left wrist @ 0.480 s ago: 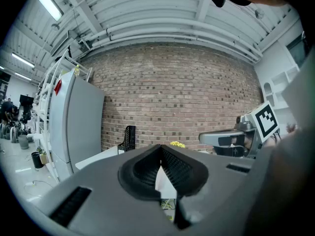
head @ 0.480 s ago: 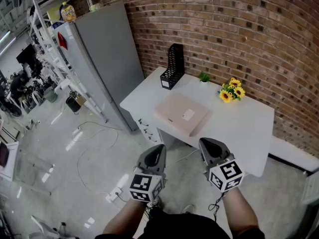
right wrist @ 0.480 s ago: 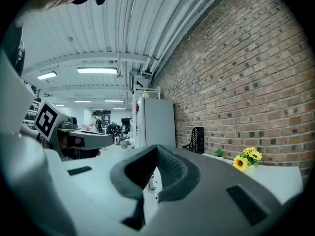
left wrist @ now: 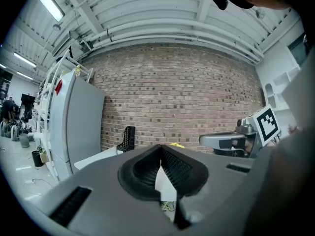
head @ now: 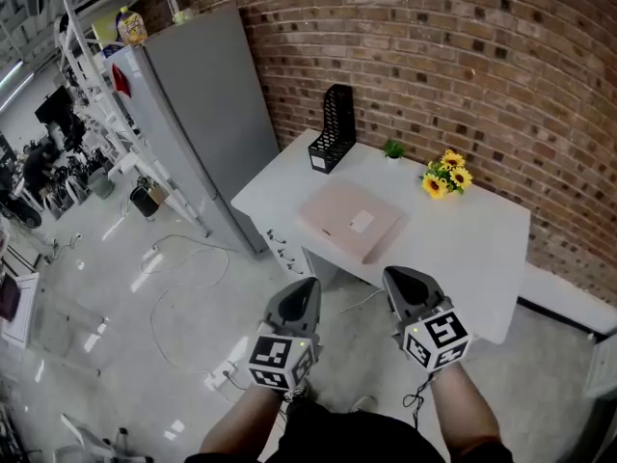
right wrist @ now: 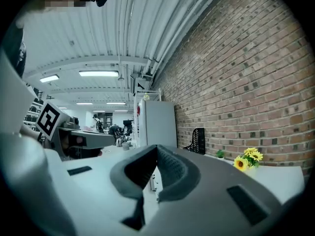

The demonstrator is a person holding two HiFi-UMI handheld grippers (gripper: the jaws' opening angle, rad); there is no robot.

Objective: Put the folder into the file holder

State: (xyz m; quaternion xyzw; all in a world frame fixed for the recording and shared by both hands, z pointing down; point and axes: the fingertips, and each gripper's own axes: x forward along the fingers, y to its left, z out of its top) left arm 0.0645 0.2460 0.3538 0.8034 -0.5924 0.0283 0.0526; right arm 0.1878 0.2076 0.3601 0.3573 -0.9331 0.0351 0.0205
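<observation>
Head view: the pink folder (head: 349, 222) is seen lying flat on the white table (head: 472, 249), apart from the black file holder (head: 334, 129). The left gripper (head: 302, 292) and right gripper (head: 402, 283) are clenched, empty, short of the table. No step is done yet.

folder (head: 349, 222): lying on the table (head: 472, 249), left front part
holder (head: 334, 129): standing at the back-left corner, behind the folder
plant (head: 393, 149): sitting right of the holder
flowers (head: 448, 174): sitting right of the plant
cabinet (head: 202, 114): standing left of the table
left gripper (head: 308, 285), right gripper (head: 391, 275): hovering side by side before the table
</observation>
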